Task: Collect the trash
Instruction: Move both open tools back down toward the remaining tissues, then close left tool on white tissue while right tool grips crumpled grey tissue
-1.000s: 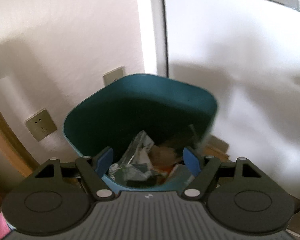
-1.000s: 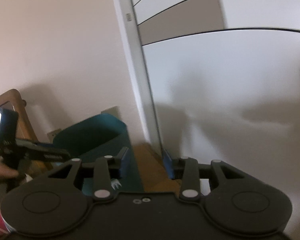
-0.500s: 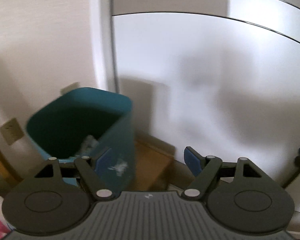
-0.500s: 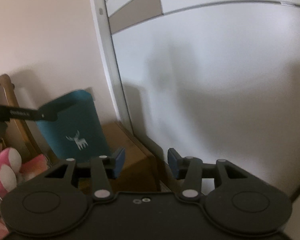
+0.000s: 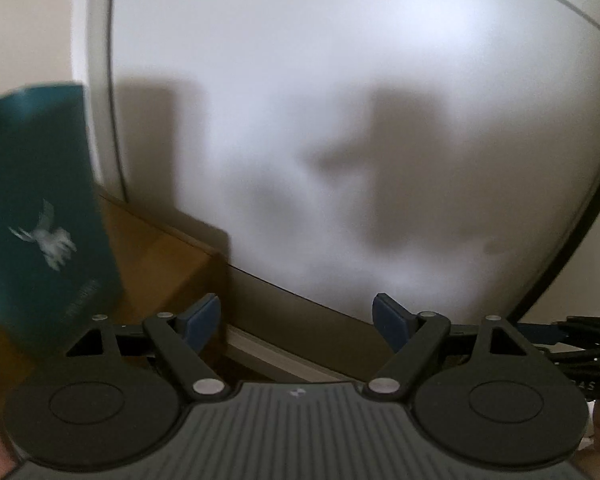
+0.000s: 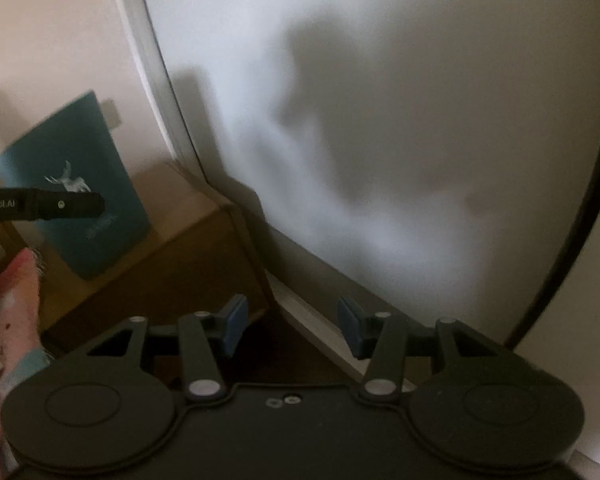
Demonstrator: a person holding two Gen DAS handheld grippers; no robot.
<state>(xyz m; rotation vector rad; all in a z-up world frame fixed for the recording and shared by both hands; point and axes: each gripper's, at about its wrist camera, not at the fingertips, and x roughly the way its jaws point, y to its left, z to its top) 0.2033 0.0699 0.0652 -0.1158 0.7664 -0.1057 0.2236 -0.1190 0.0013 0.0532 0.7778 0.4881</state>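
- Left gripper [image 5: 296,320] up front in its own view, jaws spread wide, blue pads [image 5: 204,316] well apart with nothing between them.
- Right gripper [image 6: 290,326] the same story: jaws parted, blue fingertips [image 6: 234,322] apart, nothing in its grasp.
- There's the teal trash bin [image 5: 40,208], off at the left edge of the left wrist view, a pale deer print on its side, blurred.
- The right wrist view picks up the bin [image 6: 80,196] too, far left and well away from the right gripper, standing on a raised wooden platform [image 6: 172,236].
- From either camera the bin's inside is out of sight, so its contents cannot be told.
- Dead ahead of both grippers: a big frosted white panel [image 5: 340,120], with soft grey shadows falling across it.
- A pale vertical frame [image 5: 100,80] sits between that panel and the bin; a plain cream wall [image 6: 40,40] lies beyond.
- A light-coloured sill [image 6: 316,332] runs along the foot of the panel, just past the right gripper's fingertips.
- A black bar of the left gripper [image 6: 40,206] cuts across the bin's front in the right wrist view.
- Pink fabric [image 6: 12,300] crowds the lower left of that same view, too blurred to identify.
- A dark piece of the right gripper [image 5: 580,340] pokes in at the right edge of the left wrist view.
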